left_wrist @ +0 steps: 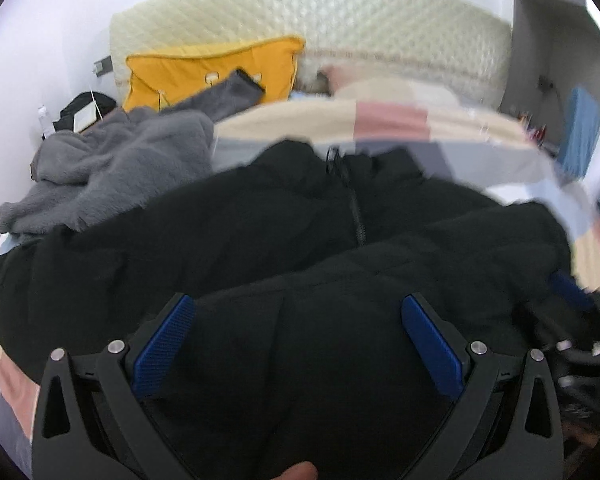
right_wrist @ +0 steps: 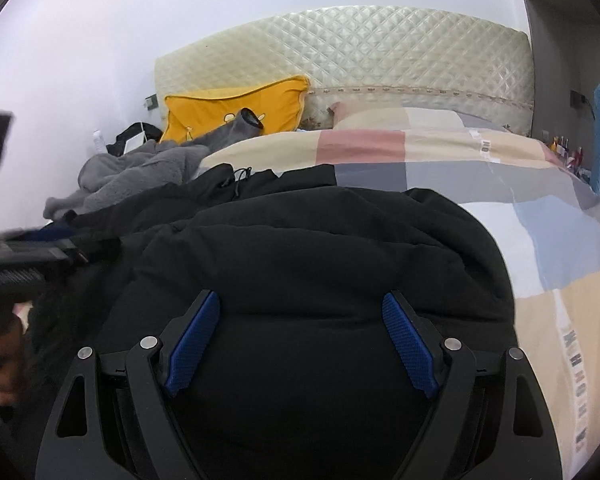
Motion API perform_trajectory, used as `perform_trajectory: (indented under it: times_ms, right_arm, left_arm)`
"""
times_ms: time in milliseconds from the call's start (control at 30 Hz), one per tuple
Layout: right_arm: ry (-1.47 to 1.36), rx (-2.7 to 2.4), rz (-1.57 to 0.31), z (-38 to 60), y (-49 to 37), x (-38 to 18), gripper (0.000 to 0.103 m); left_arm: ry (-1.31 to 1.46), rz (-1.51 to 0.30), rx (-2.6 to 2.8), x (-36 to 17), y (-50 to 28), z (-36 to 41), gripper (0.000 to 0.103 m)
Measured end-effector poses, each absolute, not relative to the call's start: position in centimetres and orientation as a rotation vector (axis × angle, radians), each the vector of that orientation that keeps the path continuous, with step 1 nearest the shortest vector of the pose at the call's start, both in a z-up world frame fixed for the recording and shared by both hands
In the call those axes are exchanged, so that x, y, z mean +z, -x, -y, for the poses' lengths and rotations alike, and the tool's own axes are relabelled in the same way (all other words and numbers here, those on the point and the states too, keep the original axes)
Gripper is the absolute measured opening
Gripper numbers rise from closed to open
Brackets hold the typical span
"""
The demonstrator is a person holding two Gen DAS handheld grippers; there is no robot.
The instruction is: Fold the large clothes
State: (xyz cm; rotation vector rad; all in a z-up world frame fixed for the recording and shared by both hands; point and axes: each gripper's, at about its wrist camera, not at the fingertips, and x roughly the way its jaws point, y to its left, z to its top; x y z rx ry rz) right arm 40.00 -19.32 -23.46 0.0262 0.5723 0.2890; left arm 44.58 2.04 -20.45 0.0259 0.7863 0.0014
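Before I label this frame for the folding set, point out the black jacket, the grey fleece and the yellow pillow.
black jacket [right_wrist: 308, 248]: right wrist view, on its upper padded panel.
grey fleece [left_wrist: 128, 160]: left wrist view, middle of the crumpled pile.
yellow pillow [right_wrist: 228, 110]: right wrist view, on its front face.

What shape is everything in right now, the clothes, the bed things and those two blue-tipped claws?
Black jacket: spread on the bed, zipped up, not yet folded.
Grey fleece garment: crumpled in a heap beside the jacket.
Yellow pillow: propped against the headboard.
Patchwork duvet: laid flat over the bed.
Left gripper: open above the jacket, holding nothing.
Right gripper: open above the jacket, holding nothing.
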Motion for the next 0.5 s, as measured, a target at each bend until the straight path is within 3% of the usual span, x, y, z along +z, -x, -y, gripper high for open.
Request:
perform_trajectory:
  times_ms: [333,500]
  right_arm:
    - [0.016,0.287,-0.681,18.3,-41.9,-25.8,0.084]
    - [0.041,0.255,-0.746,17.8,-42.0,-25.1,0.082]
  left_arm:
    - [-0.101,-0.871,0.031,-25.1,-46.3,-1.2,0.103]
    - [-0.105,-0.911,0.039,-24.4,-46.4,-1.3,0.103]
